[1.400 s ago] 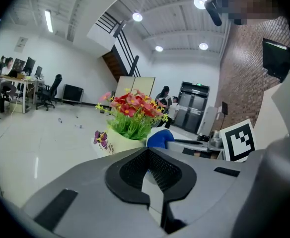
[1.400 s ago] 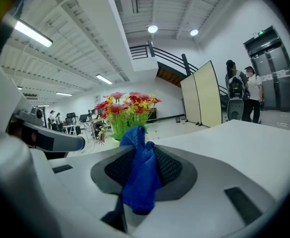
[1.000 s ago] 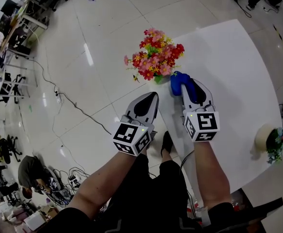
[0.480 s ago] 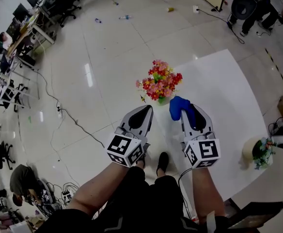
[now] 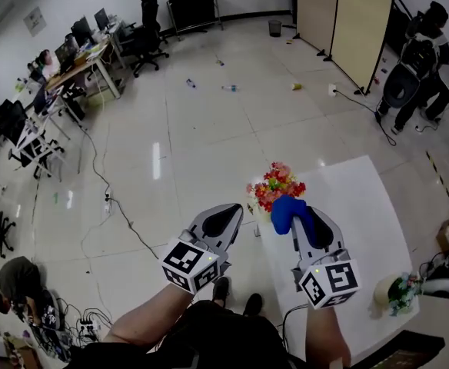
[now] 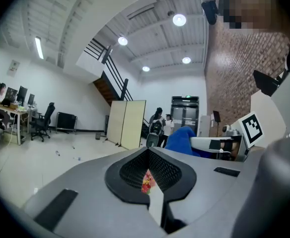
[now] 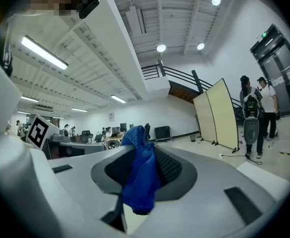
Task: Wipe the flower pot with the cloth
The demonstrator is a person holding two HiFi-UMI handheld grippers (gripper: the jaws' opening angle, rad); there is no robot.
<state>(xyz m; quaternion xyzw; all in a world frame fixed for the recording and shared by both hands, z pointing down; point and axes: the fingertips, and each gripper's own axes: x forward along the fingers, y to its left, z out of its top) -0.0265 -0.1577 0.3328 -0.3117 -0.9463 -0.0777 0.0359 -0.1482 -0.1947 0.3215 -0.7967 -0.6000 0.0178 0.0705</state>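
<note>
You stand at the near edge of a white table (image 5: 355, 206) on a glossy pale tiled floor (image 5: 194, 144) in a large open hall. Beyond both claws there are desks with monitors and office chairs (image 5: 78, 52) off to the left. Tan folding screens (image 5: 347, 21) stand far ahead to the right, with a few people (image 5: 417, 68) beside them. A black cable (image 5: 109, 198) trails over the floor to the left of your left gripper (image 5: 226, 217). A second small potted plant (image 5: 397, 290) sits at the table's edge, just right of your right gripper (image 5: 301, 221). The left claw's jaws are pressed together with only a thin slit between them and nothing held. It hangs over the floor beside the table's left edge, clear of everything. Through that slit the left gripper view shows a sliver of the blooms. The right claw is clamped on the blue cloth (image 5: 286, 210), which bunches up past its tips and droops between the pads in the right gripper view (image 7: 140, 177). The flower pot (image 5: 277, 187) stands at the table's corner just ahead of the right claw's tips and ahead-right of the left claw. Its red, pink and yellow blooms rise just behind the cloth, and whether the two touch cannot be told. The pot itself is hidden under them.
</note>
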